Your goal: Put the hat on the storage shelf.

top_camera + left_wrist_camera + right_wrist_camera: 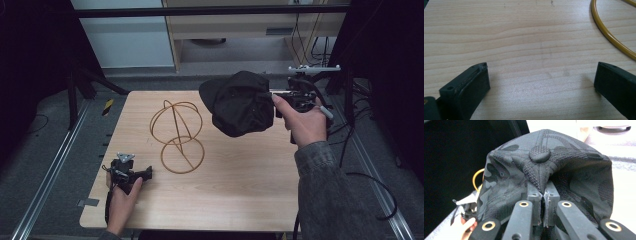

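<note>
A black camouflage cap (241, 103) hangs in the air over the table's far right part, held by my right gripper (274, 102). In the right gripper view the jaws are shut on a fold of the cap (544, 165) just below its top button. A yellow wire stand (177, 135), made of hoops on a ring base, stands upright mid-table to the left of the cap. My left gripper (148, 173) rests low on the table near the front left, open, with bare wood between its fingers (469, 85). An arc of the stand's ring (610, 33) lies beyond them.
The wooden table (235, 190) has bare room in front and to the right of the stand. Metal rails run along both sides of it. A shelf unit and cables stand beyond the far edge, with dark curtains at both sides.
</note>
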Demonstrator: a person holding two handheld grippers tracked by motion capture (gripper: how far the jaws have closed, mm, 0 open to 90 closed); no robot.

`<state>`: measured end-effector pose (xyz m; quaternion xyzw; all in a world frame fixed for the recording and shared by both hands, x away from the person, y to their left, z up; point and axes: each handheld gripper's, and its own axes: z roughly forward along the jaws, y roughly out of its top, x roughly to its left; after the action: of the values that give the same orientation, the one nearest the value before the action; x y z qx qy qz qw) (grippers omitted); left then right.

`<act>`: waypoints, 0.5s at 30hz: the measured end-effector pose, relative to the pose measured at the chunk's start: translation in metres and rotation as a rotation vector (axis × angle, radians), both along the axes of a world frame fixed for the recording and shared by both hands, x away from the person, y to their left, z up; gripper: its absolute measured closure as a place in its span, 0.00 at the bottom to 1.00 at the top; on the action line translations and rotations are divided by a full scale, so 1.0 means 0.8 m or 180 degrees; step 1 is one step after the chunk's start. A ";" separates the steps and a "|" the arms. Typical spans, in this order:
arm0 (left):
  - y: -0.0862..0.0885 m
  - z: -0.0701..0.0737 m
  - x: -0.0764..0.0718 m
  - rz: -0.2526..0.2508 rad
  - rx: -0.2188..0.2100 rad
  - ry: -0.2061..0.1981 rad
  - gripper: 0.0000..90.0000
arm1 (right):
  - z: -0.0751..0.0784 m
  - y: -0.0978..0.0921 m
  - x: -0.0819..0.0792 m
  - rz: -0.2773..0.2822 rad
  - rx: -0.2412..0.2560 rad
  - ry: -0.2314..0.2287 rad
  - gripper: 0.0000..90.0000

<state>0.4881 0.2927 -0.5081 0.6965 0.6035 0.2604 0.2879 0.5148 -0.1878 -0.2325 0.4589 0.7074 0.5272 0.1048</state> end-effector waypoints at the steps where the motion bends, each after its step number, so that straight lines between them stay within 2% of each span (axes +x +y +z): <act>1: 0.000 0.000 0.000 0.0000 0.0000 0.0001 0.00 | 0.001 0.001 0.000 0.0008 0.0029 -0.0007 0.96; 15: 0.000 0.000 0.000 -0.0002 0.0001 0.0004 0.00 | 0.021 0.033 0.005 0.0137 0.0138 -0.0096 0.96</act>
<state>0.4881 0.2927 -0.5080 0.6968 0.6035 0.2599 0.2875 0.5190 -0.1610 -0.2159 0.4377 0.7038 0.5515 0.0942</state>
